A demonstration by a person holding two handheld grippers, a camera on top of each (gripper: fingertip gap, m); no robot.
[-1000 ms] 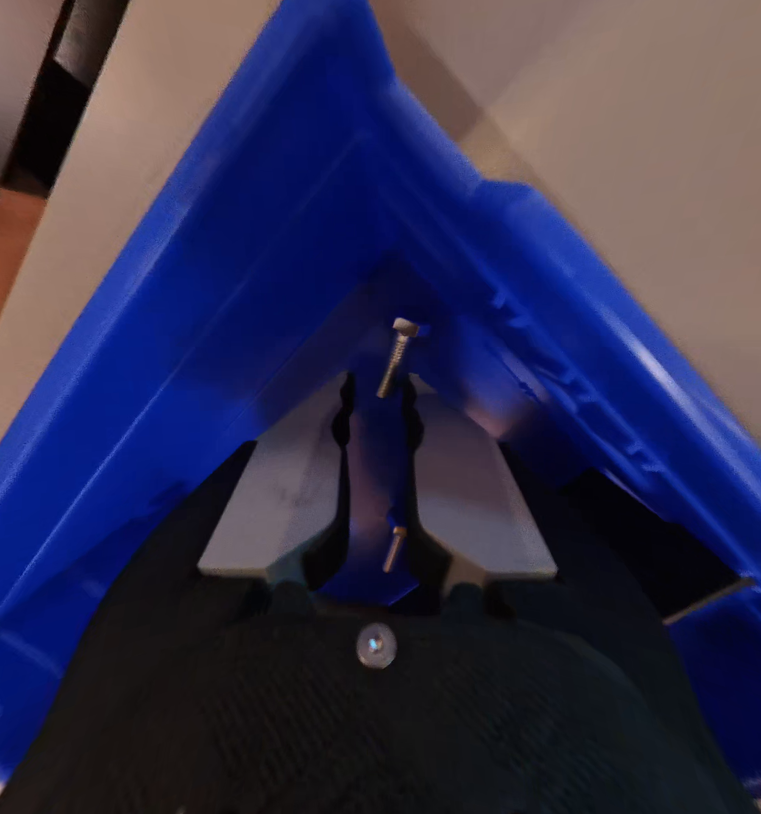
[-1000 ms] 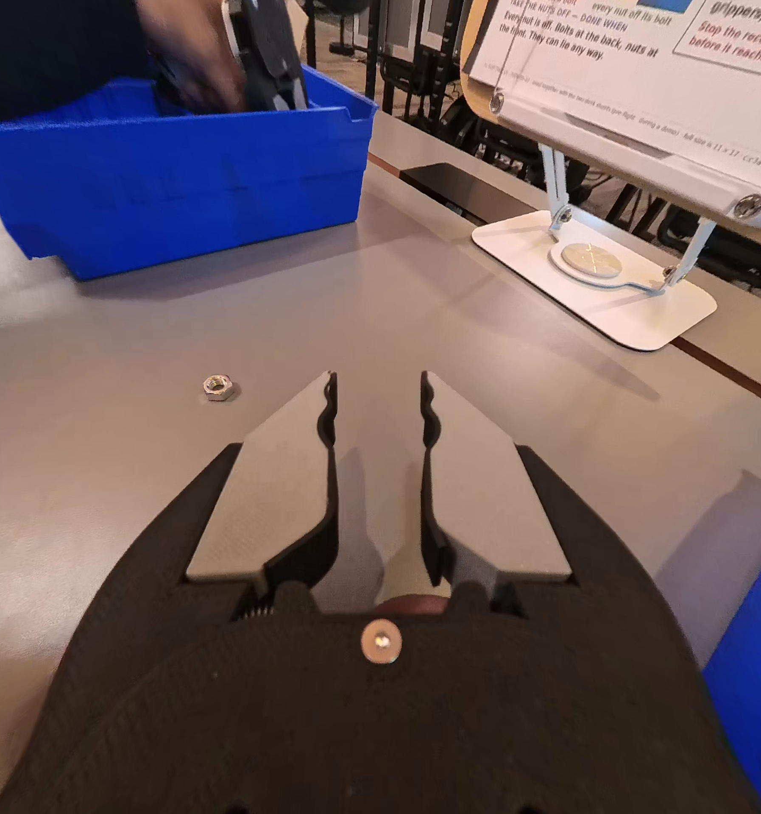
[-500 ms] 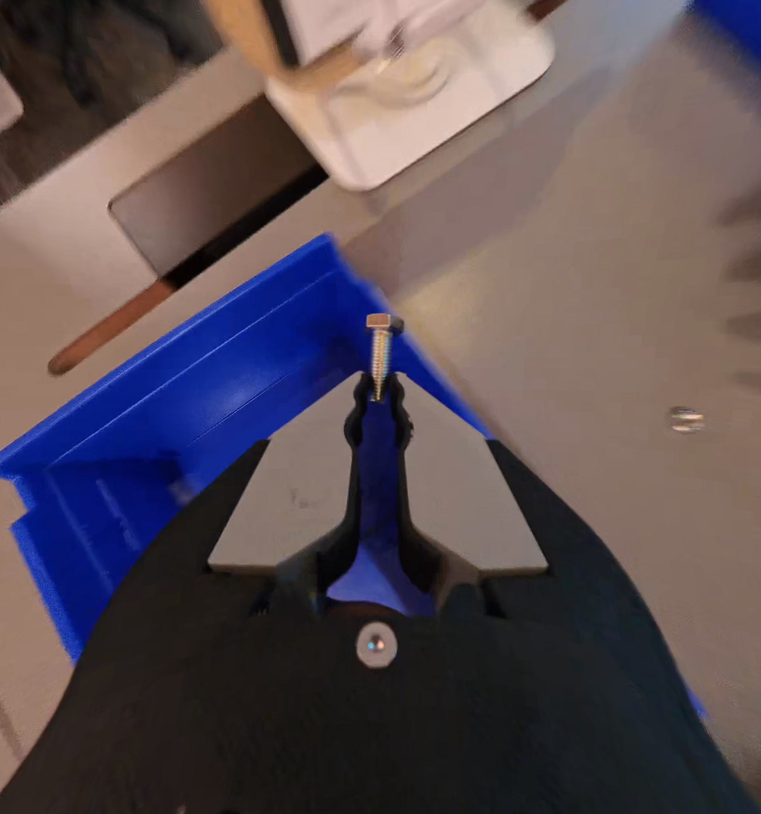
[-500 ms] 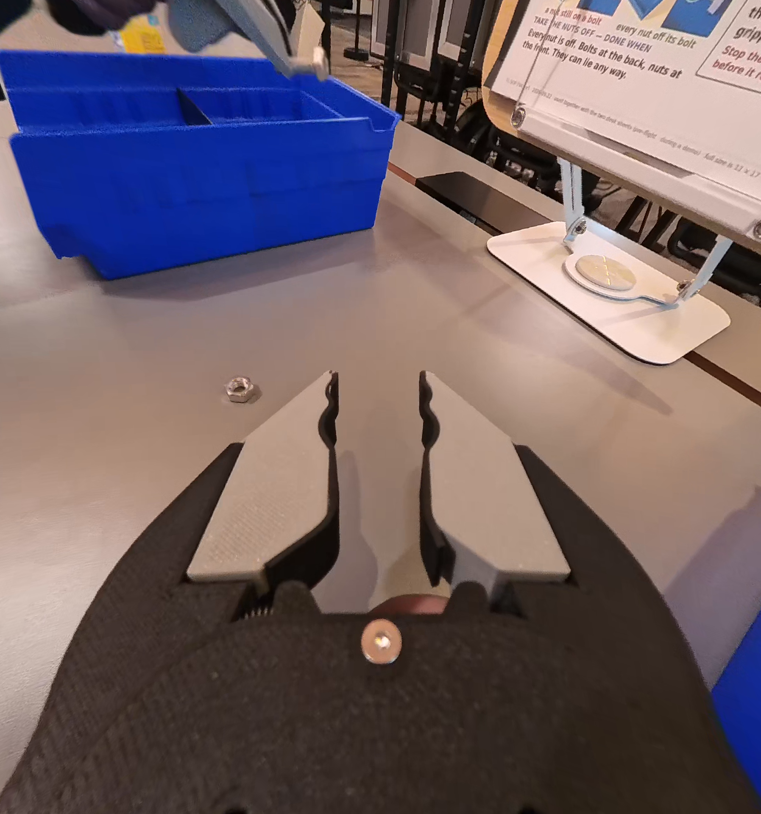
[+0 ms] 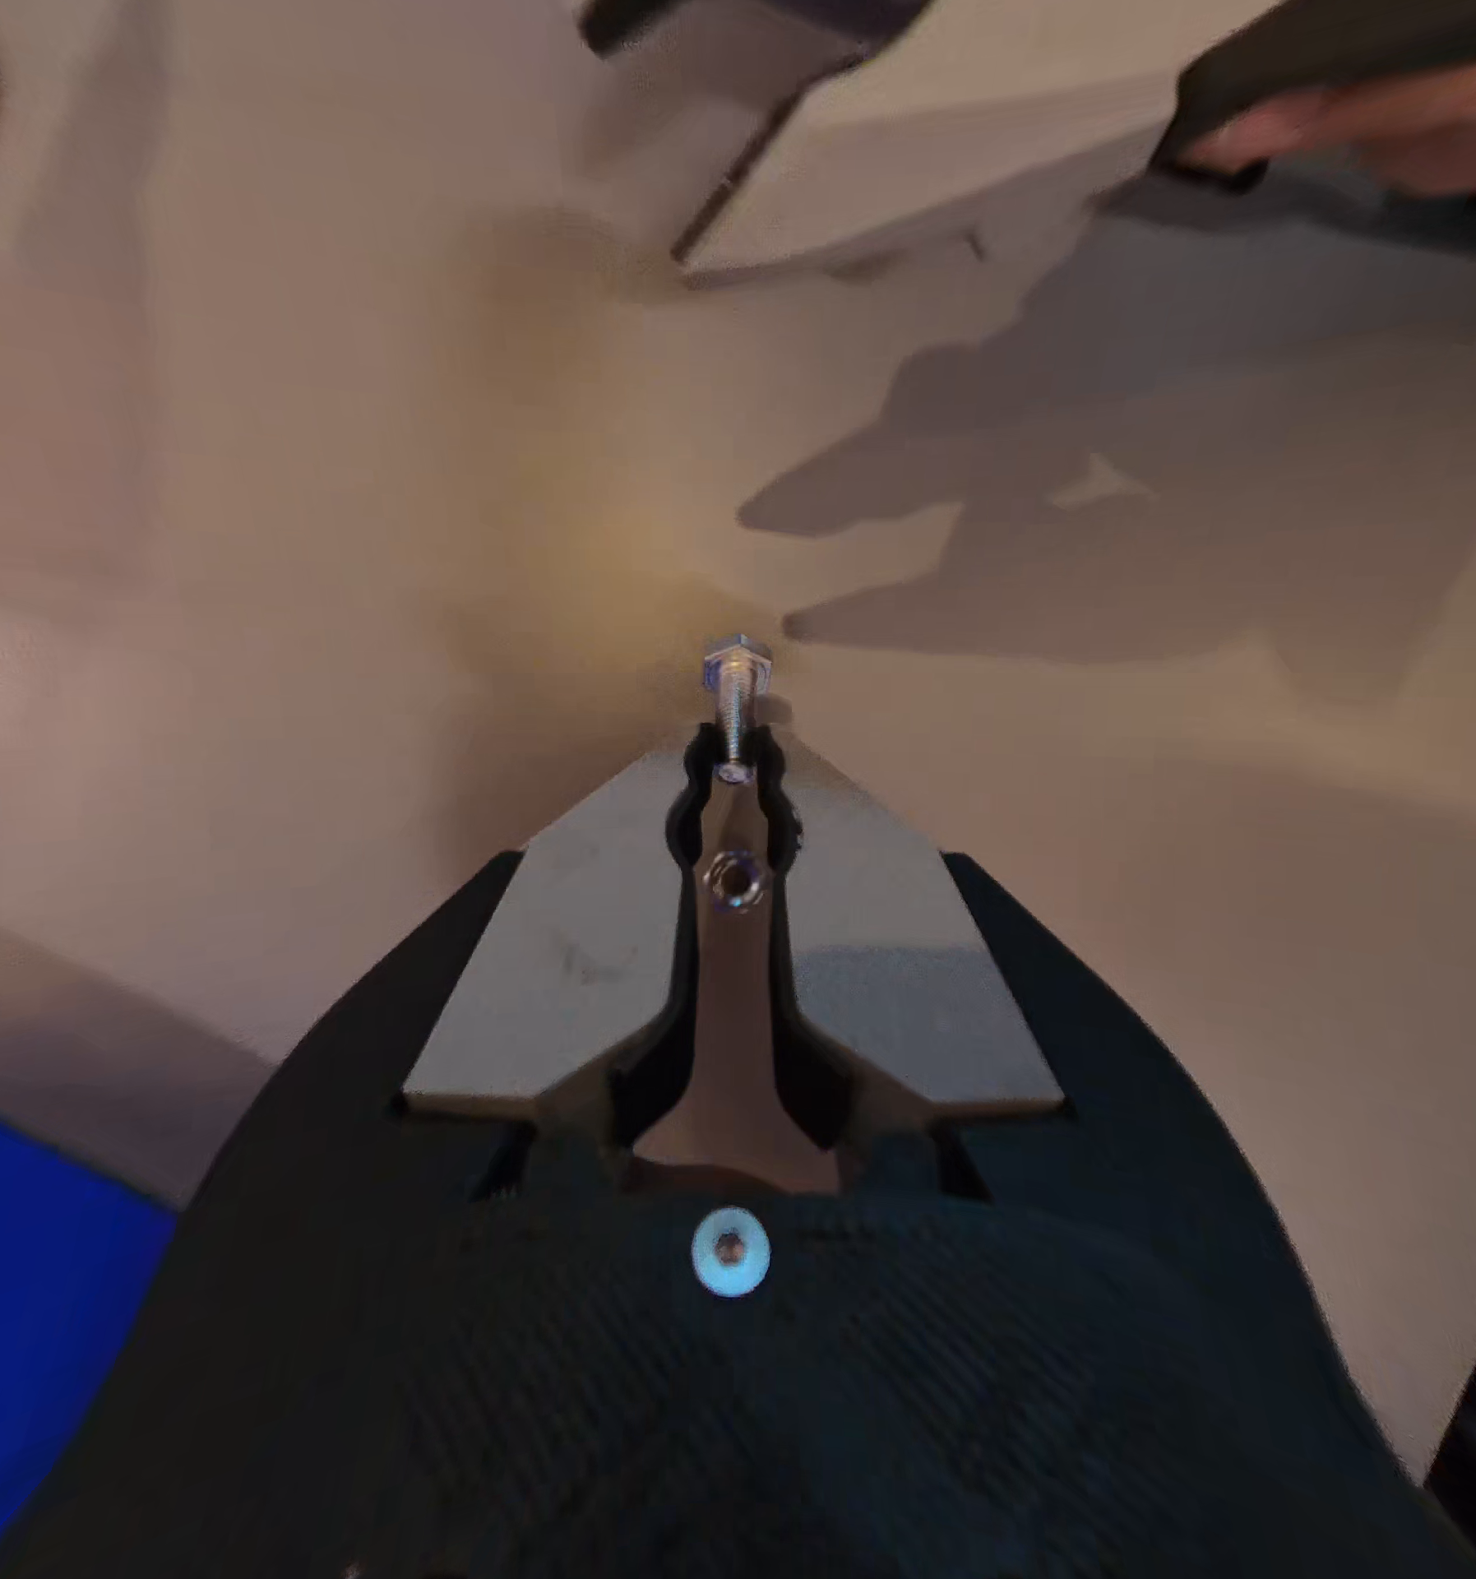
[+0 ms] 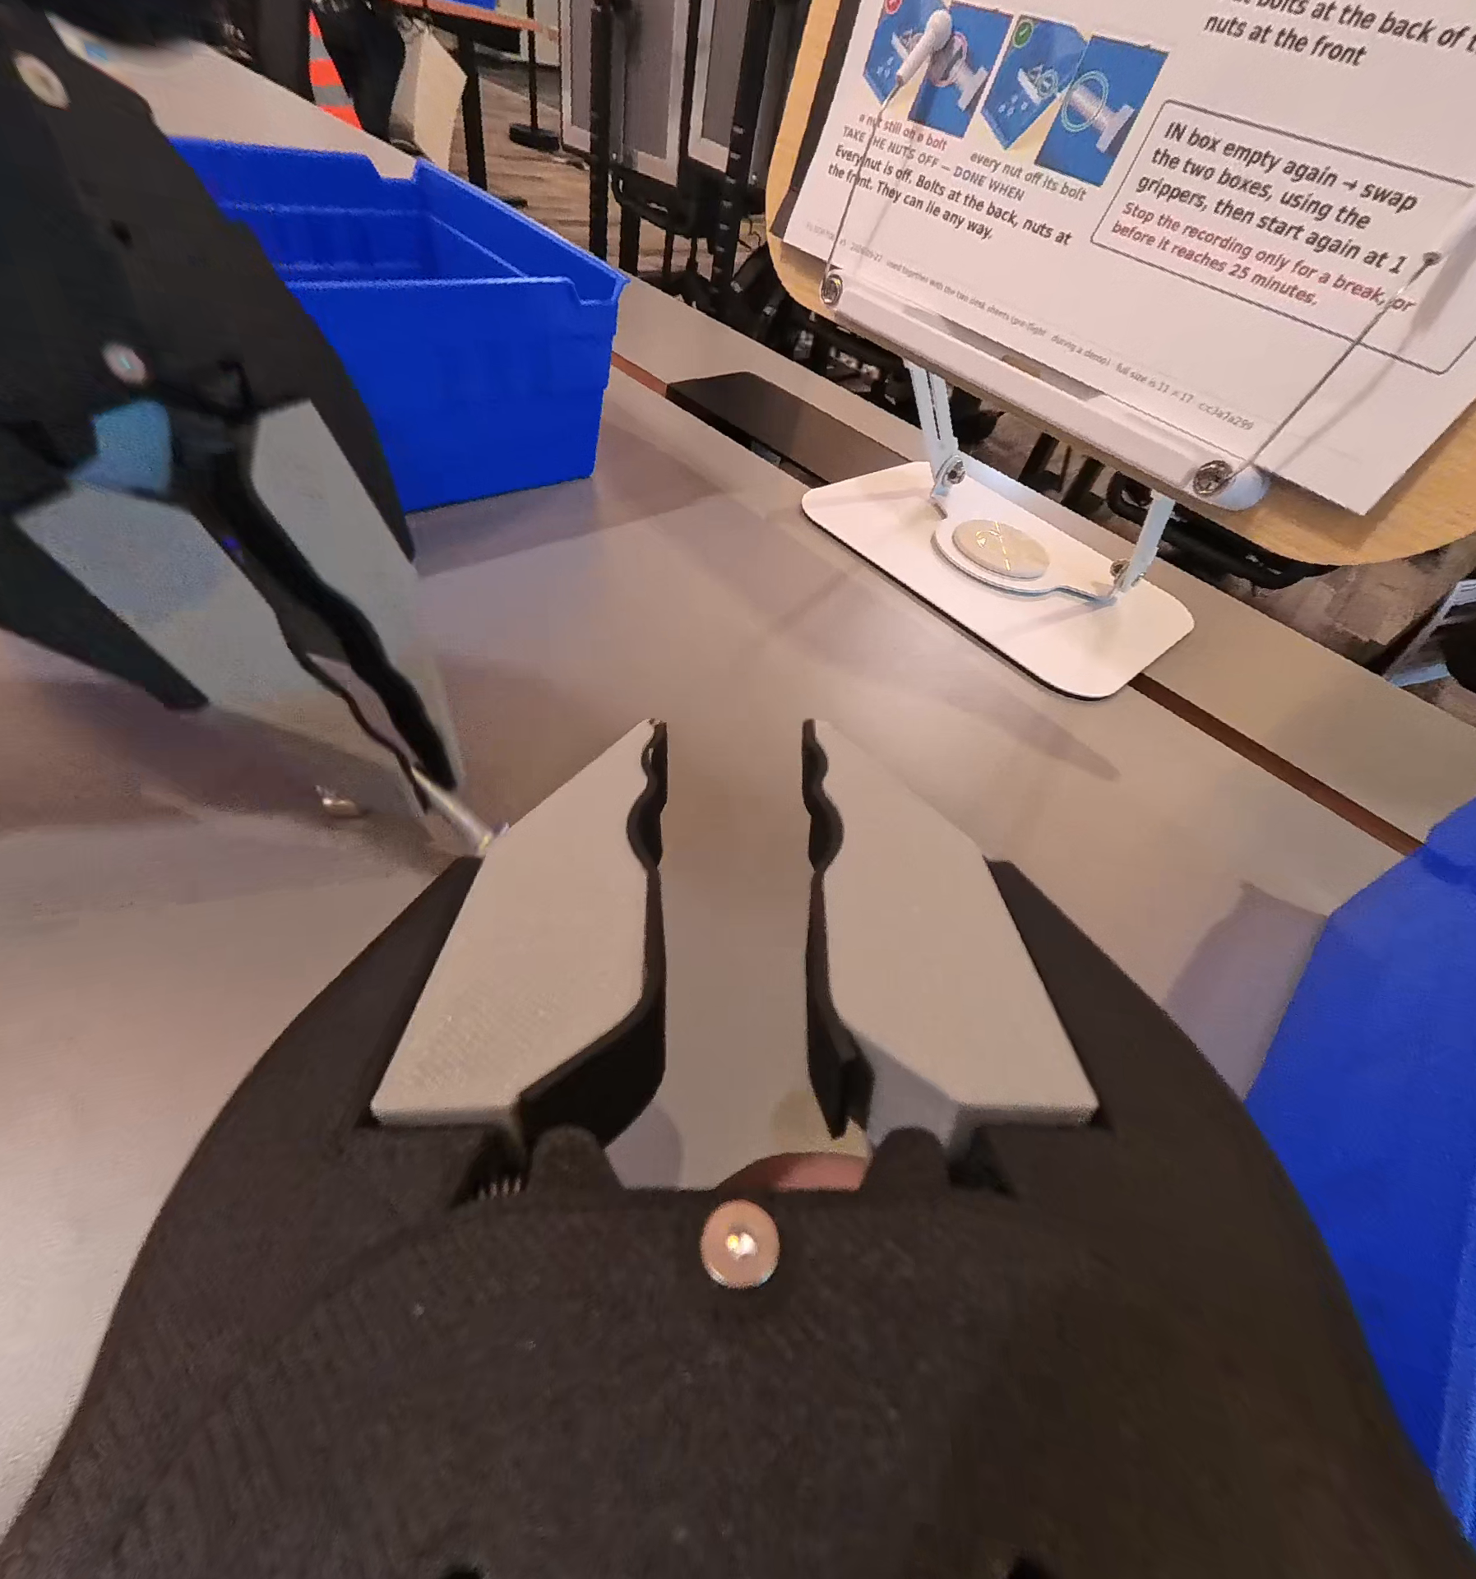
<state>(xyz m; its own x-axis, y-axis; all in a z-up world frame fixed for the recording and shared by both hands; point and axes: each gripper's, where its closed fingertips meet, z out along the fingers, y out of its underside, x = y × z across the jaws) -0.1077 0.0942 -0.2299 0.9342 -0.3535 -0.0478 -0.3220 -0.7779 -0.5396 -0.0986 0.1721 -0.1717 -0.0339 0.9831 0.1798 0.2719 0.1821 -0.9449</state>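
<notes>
My left gripper [image 5: 734,743] is shut on the threaded end of a small silver bolt [image 5: 736,683], whose head points away, down toward the grey table [image 5: 290,513]. A loose hex nut [image 5: 738,882] lies on the table and shows through the gap between the fingers. In the right wrist view the left gripper [image 6: 435,769] tilts down at the left, with the bolt [image 6: 456,816] just above the table and the nut [image 6: 337,799] beside it. My right gripper [image 6: 732,743] is open and empty, low over the table, just right of the bolt.
A blue divided bin [image 6: 461,342] stands at the back left. The corner of another blue bin [image 6: 1400,1111] is at the right. A white stand [image 6: 999,581] holding an instruction sheet [image 6: 1144,171] is at the back right. A black insert [image 6: 760,410] sits in the table. Left tips to right tips: about 10 cm.
The left gripper closed on a bolt in the blue bin, lifted it out and swung it over the table next to the nut and the right gripper. The right gripper stayed open.
</notes>
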